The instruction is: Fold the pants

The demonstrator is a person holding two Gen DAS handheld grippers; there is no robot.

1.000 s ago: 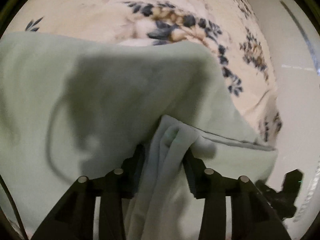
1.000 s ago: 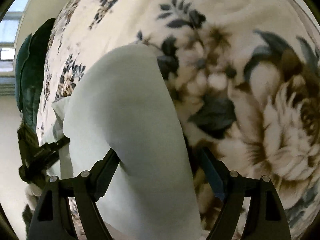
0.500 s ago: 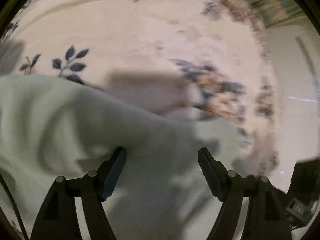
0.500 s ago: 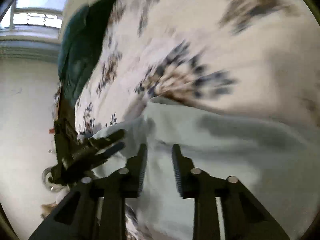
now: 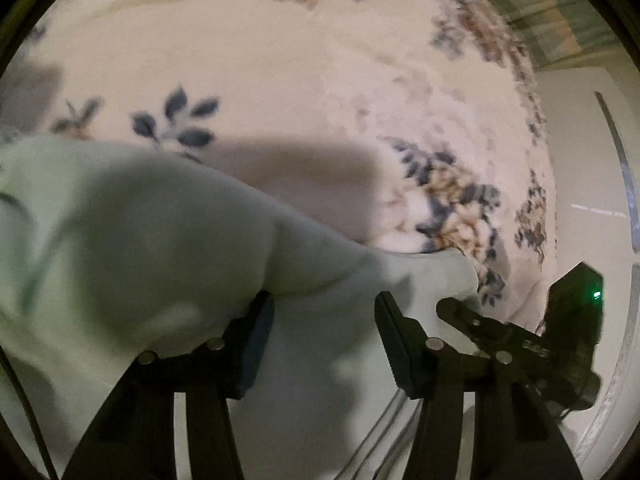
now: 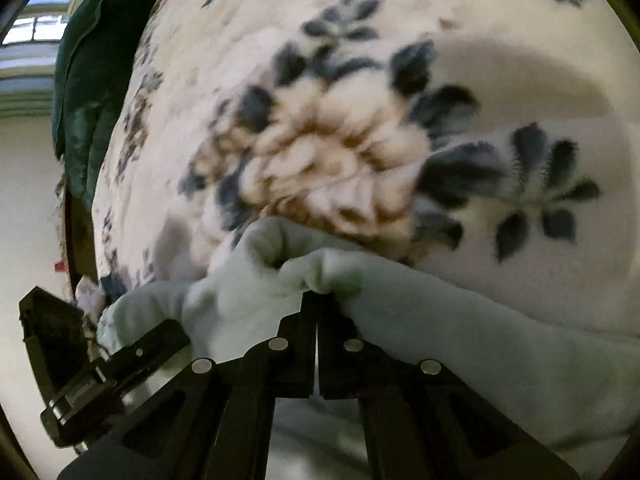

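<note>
Floral bedding (image 5: pixel 280 80) is lying under the pale green pants (image 5: pixel 140 240); the right gripper (image 6: pixel 316 300) is pinching a bunched fold of them, jaws together; the left gripper (image 5: pixel 324 308) is hanging over the cloth, jaws apart.

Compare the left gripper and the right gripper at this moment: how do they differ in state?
The left gripper stands open, the pale green pants lying loose between its fingers; the right gripper is shut, pinching a bunched fold of the pants. Both work the same garment over the floral blanket.
</note>
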